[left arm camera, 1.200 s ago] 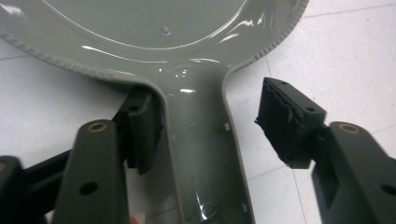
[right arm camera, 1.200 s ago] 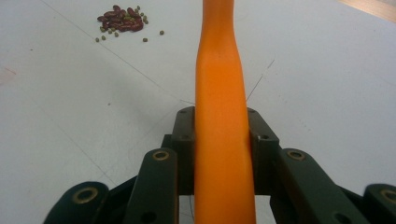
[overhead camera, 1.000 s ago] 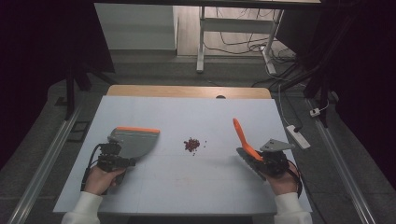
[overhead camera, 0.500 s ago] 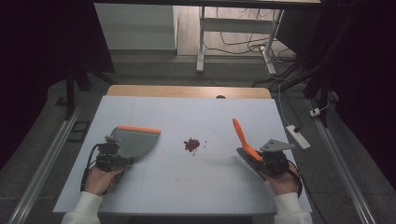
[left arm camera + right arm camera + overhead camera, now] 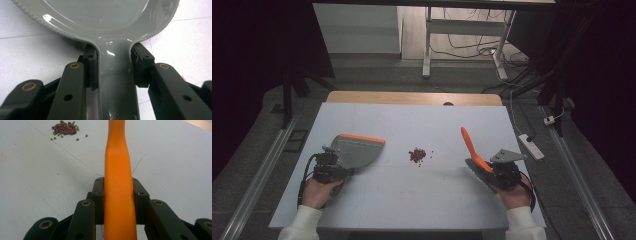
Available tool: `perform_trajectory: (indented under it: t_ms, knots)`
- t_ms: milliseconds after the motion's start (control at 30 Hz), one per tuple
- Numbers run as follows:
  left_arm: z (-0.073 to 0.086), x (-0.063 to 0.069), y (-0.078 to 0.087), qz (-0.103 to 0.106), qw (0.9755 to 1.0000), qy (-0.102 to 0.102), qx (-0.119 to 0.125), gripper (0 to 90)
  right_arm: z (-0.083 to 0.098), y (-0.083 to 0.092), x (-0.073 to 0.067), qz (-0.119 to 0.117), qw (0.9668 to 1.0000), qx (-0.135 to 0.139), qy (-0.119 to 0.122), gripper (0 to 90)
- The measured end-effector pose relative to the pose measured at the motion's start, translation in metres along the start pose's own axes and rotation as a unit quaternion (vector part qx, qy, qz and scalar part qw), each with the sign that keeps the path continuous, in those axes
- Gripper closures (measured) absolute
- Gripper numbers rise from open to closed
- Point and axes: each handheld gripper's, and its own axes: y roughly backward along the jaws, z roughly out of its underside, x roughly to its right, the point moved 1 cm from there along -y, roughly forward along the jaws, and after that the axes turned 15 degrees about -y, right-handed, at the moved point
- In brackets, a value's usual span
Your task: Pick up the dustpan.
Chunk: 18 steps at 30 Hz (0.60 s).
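Observation:
A grey dustpan point(image 5: 356, 150) with an orange front lip lies on the white table point(image 5: 412, 200) at the left. My left gripper point(image 5: 337, 166) is shut on the dustpan's handle point(image 5: 116, 82), its pads pressing both sides. At the right, my right gripper point(image 5: 492, 170) is shut on an orange brush handle point(image 5: 471, 146) that points up and away; the same handle point(image 5: 118, 185) runs between its jaws. A small pile of dark red beans point(image 5: 417, 154) lies mid-table between the two tools, with a few small green ones around the beans point(image 5: 64, 128).
A white power strip point(image 5: 530, 146) lies at the table's right edge. A wooden strip point(image 5: 412, 98) runs along the far edge, with a metal frame and cables on the floor behind it.
The dustpan and my left gripper have shifted slightly toward me and down. The right gripper and brush have stayed put.

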Motion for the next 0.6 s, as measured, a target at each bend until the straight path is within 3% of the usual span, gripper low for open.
perform_trajectory:
  t_ms: [333,600]
  knots:
    - [0.0008,-0.0015,0.0033,0.004,0.9997,-0.013,0.019,62.1,-0.0003,0.0008,0.0005,0.0,1.0,0.003,-0.001,70.0]
    - [0.0017,-0.0028,0.0083,0.016,0.9979,-0.032,0.054,62.1,-0.0003,0.0006,0.0007,0.0,1.0,0.003,-0.001,70.0]
